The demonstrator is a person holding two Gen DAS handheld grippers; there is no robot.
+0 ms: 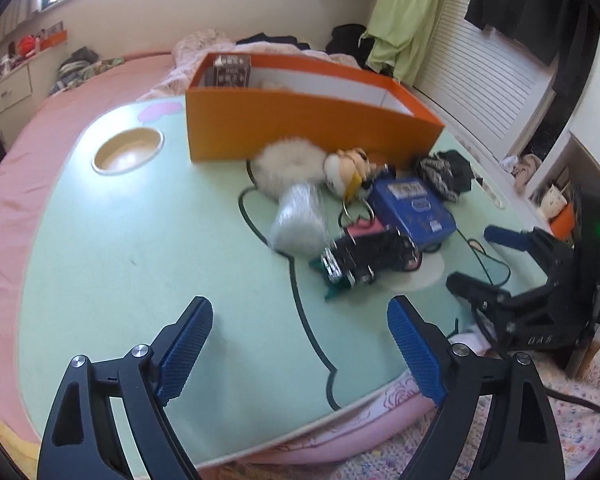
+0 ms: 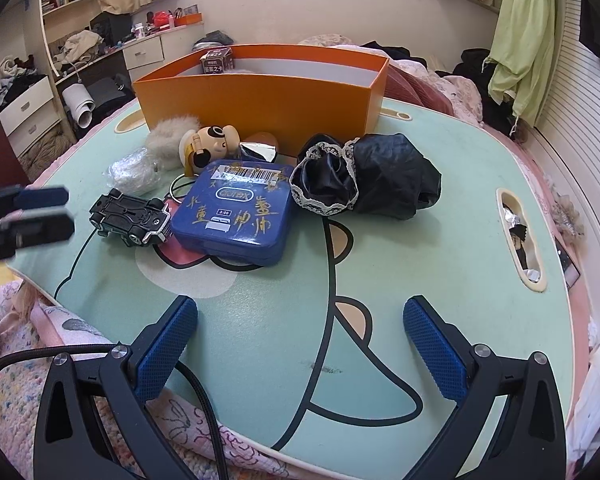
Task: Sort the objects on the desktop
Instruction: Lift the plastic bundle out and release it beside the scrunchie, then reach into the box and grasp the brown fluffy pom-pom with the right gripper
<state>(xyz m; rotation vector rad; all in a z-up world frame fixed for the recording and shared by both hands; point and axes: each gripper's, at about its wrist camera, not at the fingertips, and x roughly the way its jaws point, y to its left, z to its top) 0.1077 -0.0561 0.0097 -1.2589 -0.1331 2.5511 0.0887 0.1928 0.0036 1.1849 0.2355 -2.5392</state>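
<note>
Both claws wide, empty, L claw nr toy car, orange box behind

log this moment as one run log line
left gripper: open, empty | right gripper: open, empty | orange box: small carton inside | toy car, blue tin: on table

Your hand-held gripper has ribbed blue rubbery pads on matt black plastic. The table looks smooth and satiny. The orange box is matt card, the blue tin glossy, the black cloth faintly shiny with lace trim, the pompom fluffy.
</note>
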